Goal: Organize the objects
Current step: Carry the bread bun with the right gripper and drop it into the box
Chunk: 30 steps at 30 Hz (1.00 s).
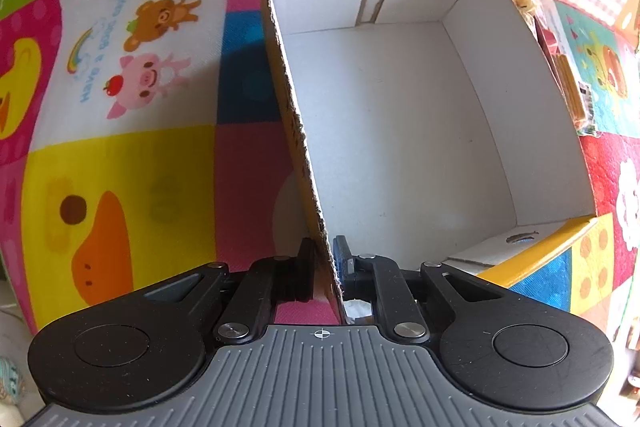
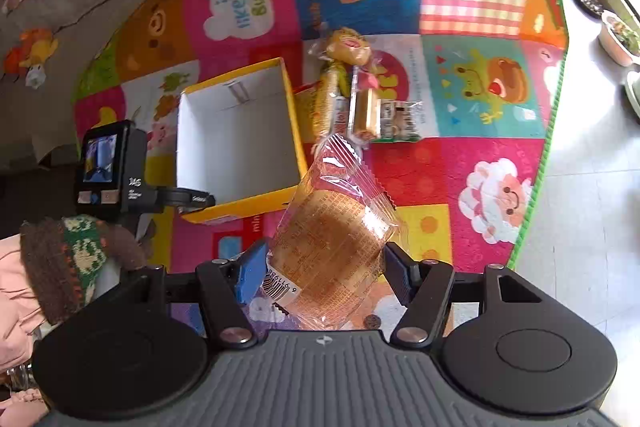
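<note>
Yellow box [image 1: 400, 115] stood open and empty on the play mat [image 1: 120, 163]; in the left wrist view the left gripper [image 1: 325, 263] was clenched on its near left wall, bare mat beside it. In the right wrist view the right gripper [image 2: 322, 273] grasped a wrapped cake [image 2: 332, 247] above the mat, box [image 2: 240, 143] beyond, other snack packets [image 2: 360, 99] just past its right wall.

cartoon play mat [image 2: 480, 107] | potted plants [image 2: 618, 37] on tiled floor [image 2: 580, 211]
</note>
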### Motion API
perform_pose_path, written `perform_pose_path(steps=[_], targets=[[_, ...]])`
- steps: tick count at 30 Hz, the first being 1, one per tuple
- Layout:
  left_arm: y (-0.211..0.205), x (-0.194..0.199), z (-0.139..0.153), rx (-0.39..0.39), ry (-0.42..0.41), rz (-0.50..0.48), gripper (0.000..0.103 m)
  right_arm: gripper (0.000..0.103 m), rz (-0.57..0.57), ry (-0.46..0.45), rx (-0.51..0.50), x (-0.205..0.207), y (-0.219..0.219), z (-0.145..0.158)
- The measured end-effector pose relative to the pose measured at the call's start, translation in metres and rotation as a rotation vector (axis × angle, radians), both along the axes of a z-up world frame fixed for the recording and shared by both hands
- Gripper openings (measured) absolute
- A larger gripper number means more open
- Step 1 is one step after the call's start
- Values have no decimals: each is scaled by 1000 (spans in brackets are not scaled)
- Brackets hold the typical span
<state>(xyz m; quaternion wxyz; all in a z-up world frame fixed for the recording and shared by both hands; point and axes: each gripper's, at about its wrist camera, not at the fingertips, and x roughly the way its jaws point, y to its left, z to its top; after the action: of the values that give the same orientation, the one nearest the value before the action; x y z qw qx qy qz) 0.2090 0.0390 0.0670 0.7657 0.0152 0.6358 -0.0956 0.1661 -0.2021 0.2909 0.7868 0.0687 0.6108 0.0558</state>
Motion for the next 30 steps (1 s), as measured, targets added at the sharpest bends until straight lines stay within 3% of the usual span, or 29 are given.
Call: perform_pose_path(steps=[4,11,15,17,18,24,30], targets=[[5,0,0,-11,-19,-6,12,63,128,-14,-6,13,31,4],[9,-2,0,-29,-32,11,12,63,217,-73,27,65,73,6],[9,-2,2,-26,-38,15,12,63,218,-117,69,107,91,9],[10,-2,3,-27,-41,20,12,71,180,-129,103,123,91,12],[11,-2,3,-31,-40,23,12,76,155,-142,117,128,89,15],[15,0,4,-38,-32,35,12,82,55,-149,118,112,41,18],[8,-2,3,2,-30,-33,12,82,-102,-9,11,44,-37,-37]])
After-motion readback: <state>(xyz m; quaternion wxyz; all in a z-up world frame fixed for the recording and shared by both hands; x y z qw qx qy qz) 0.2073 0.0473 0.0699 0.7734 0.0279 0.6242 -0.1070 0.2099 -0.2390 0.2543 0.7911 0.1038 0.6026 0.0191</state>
